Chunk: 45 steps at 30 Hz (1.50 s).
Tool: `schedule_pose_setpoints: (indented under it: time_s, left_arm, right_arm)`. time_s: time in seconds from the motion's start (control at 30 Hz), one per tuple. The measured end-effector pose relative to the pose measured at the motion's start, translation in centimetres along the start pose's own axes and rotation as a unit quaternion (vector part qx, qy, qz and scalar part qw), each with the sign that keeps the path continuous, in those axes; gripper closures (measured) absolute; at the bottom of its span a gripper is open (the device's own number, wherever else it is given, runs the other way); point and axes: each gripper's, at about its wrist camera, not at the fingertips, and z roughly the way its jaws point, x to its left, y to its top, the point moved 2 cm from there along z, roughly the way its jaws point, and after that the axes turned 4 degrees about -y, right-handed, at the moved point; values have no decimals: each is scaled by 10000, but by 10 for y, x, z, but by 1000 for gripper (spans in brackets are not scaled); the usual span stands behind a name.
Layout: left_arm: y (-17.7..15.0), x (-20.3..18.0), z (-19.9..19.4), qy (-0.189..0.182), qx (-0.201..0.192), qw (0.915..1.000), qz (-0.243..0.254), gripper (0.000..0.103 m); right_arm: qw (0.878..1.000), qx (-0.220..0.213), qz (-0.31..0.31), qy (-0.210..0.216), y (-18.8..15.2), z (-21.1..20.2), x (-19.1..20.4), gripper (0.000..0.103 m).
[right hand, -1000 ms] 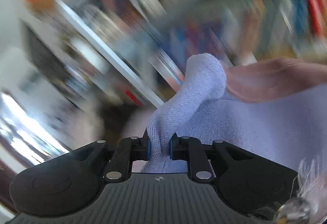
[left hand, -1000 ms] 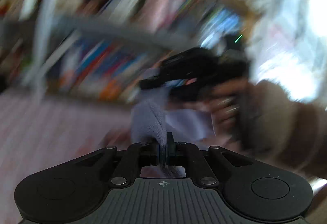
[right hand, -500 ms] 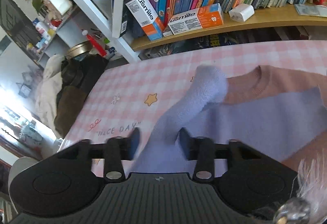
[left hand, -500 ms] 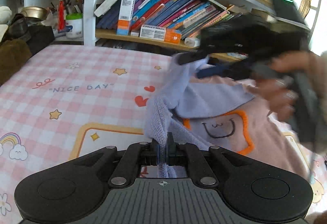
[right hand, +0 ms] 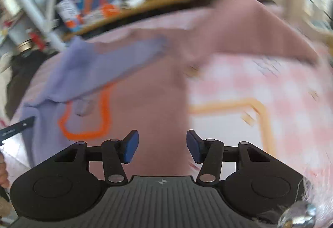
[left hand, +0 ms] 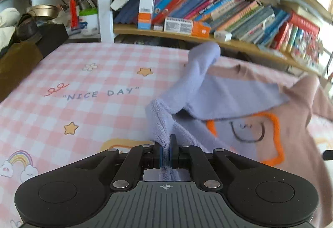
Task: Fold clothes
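Note:
A sweater, lavender on one side and dusty pink on the other, lies on a pink checked cloth (left hand: 87,90); its front bears an orange outline with a smiling face (left hand: 247,130). Its lavender sleeve (left hand: 195,74) is folded across the chest. My left gripper (left hand: 166,150) is shut on the lavender cuff. In the blurred right wrist view my right gripper (right hand: 162,145) hangs over the pink body (right hand: 149,90), its jaws opening with nothing between the pads. The pink sleeve (right hand: 256,30) stretches out to the right.
A bookshelf (left hand: 208,9) full of books and boxes runs along the far edge. Dark bags and clothes (left hand: 22,40) are piled at the far left. The cloth's bare part (right hand: 260,92) shows to the right of the sweater.
My right gripper let go of the lavender sleeve, opened and swung right and down over the pink body. The left gripper sank a little, still clamped on the cuff.

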Motion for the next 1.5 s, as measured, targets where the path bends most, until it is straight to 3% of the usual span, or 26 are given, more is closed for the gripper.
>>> schedule_pose_setpoints:
  time_s: [0.13,0.27,0.33,0.4,0.5,0.57,0.7,0.8,0.93,1.13,1.23,1.37,1.5]
  left_arm:
    - [-11,11,-3,40,108,9998,-179,92]
    - [-21,17,-8,67,202,9993,-314,89]
    - [-26,20,-10,77,226,9989,-409,89]
    - [-31,23,-10,73,272,9982,-532,89]
    - [-37,18,-9,129,537,9977,-382,96]
    - [-39,14,-13,153,654,9973,-305,96]
    - [-43,13,-24,-184,778,9954,-531,96]
    - [-48,4,-22,-291,899,9949,-340,96]
    - [-37,16,-8,-118,784,9961,-383,96]
    - [-9,38,11,15,535,9985,-114,97]
    - [-8,50,8,-132,520,9985,-66,97]
    - [-26,51,-4,-642,720,9953,43,96]
    - [-31,48,-3,-824,738,9934,312,96]
  right_arm:
    - [9999,97,23,-136,-16,-2,-11,56]
    - [9983,68,-527,-253,-23,-2,5,62]
    - [9947,31,-915,-475,-27,-1,14,67]
    - [9908,-19,-1250,-509,-28,3,23,82]
    - [9872,-129,-1505,-513,-19,11,29,93]
    - [9845,-323,-1566,-720,-9,19,29,94]
    - [9782,-692,-1621,-1094,8,35,26,94]
    - [9733,-908,-1658,-1302,14,43,25,94]
    - [9808,-712,-1376,-1180,2,30,23,94]
    - [9859,-298,-1399,-871,-53,-1,51,94]
    - [9850,-288,-1382,-996,-54,1,61,95]
    - [9810,-581,-910,-1611,-36,15,53,94]
    - [9742,-660,-907,-1958,-36,21,59,94]
